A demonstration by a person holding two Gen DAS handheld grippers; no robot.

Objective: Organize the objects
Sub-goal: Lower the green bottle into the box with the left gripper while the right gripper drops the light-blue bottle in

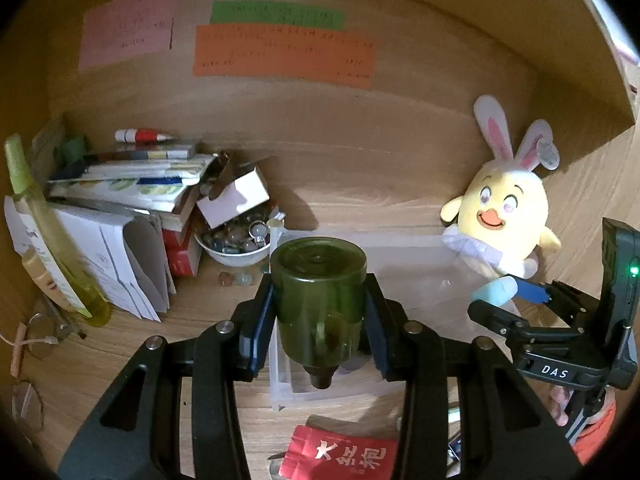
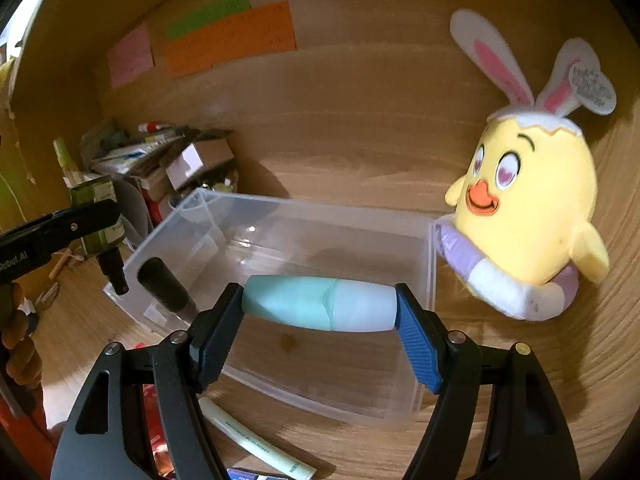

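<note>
Over wooden desk (image 2: 360, 152), teal bottle (image 2: 320, 303) crosswise between fingers (image 2: 418, 348).

Ahead of the fingers, the clear bin (image 2: 280, 216) is left mostly open; a dark tube (image 2: 164, 284) lies inside left, plush chick (image 2: 532, 216) crowding right.

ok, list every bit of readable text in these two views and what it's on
"DAS": right gripper body.
"Robot.AI", start cut off: left gripper arm.
Three white Chinese characters, "大红袍" as best I can read: red packet.
Coloured wall notes, plush's ear tag, green bottle's label: too blurred.
</note>
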